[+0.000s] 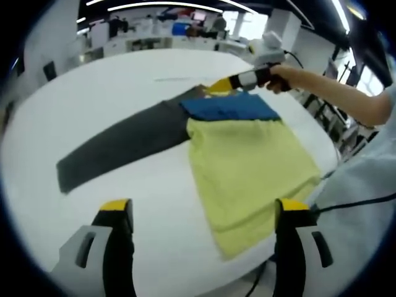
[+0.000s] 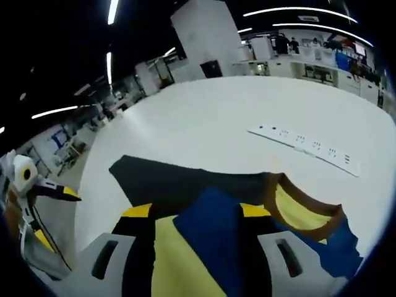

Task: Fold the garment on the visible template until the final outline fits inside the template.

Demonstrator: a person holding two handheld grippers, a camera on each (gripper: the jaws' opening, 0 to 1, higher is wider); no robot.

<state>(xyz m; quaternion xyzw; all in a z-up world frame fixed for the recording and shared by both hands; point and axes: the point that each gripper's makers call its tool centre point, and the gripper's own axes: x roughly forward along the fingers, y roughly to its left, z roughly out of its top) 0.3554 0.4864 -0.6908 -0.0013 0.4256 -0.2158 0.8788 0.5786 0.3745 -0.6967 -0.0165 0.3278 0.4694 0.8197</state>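
Left claw point(image 1: 204, 213) gaping over the white table point(image 1: 111, 105), nothing held. Ahead of it, garment point(image 1: 247, 154) spread flat, yellow body, blue shoulders, dark sleeve point(image 1: 117, 148). Right claw point(image 2: 198, 213) at the blue collar end; grip there unclear.

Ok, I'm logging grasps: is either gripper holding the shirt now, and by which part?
Nothing is held. The left gripper is open; the right gripper stands open around the blue shoulder of the yellow-and-blue cloth T-shirt.

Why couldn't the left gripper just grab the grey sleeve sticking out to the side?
It probably could: the left gripper is open and the grey sleeve lies flat on bare table, with nothing between them.
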